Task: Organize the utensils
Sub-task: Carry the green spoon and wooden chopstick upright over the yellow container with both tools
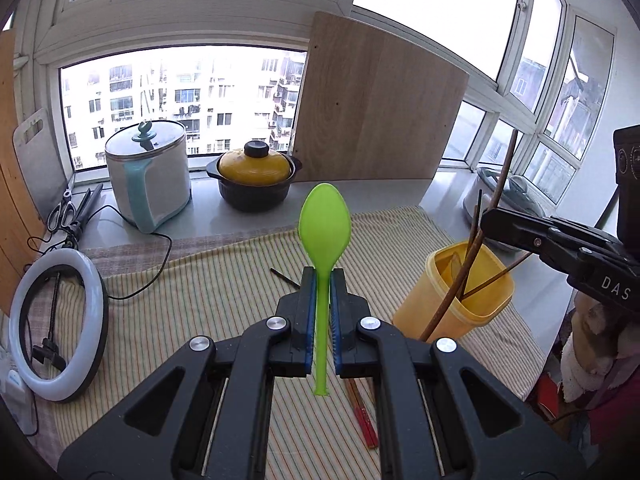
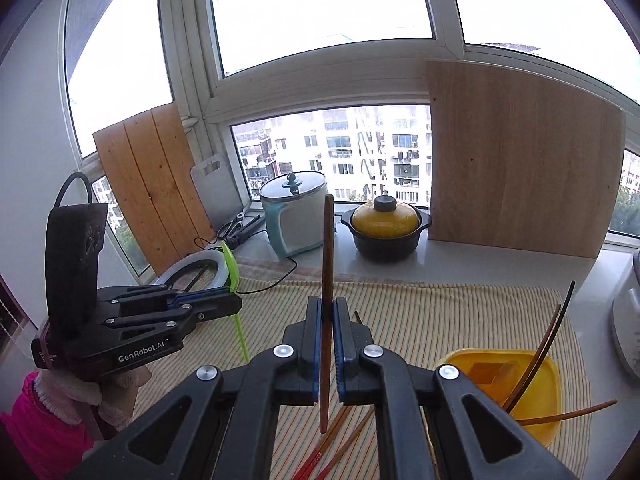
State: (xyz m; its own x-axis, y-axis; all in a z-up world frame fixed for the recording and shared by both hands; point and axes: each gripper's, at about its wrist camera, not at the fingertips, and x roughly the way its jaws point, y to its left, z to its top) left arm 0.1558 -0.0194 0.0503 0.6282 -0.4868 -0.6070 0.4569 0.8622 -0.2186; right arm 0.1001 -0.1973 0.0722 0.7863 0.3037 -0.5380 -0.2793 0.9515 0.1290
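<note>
My left gripper [image 1: 323, 276] is shut on a green plastic spoon [image 1: 325, 226], bowl pointing away, above the striped cloth [image 1: 192, 300]. My right gripper [image 2: 328, 304] is shut on a brown chopstick [image 2: 328, 248] held upright; it also shows in the left wrist view [image 1: 486, 220], above the yellow holder [image 1: 456, 304]. The yellow holder [image 2: 536, 408] has several chopsticks standing in it. Red-tipped chopsticks [image 1: 362, 416] lie on the cloth under my left gripper and also show in the right wrist view [image 2: 320, 452]. A dark chopstick [image 1: 284, 278] lies further back.
On the sill stand a white-and-teal electric pot [image 1: 150, 176], a yellow-lidded black pot [image 1: 254, 178] and a leaning wooden board [image 1: 376, 104]. A ring light [image 1: 56, 324], scissors [image 1: 62, 210] and a cable are at the left. A rice cooker [image 2: 628, 320] stands at the right.
</note>
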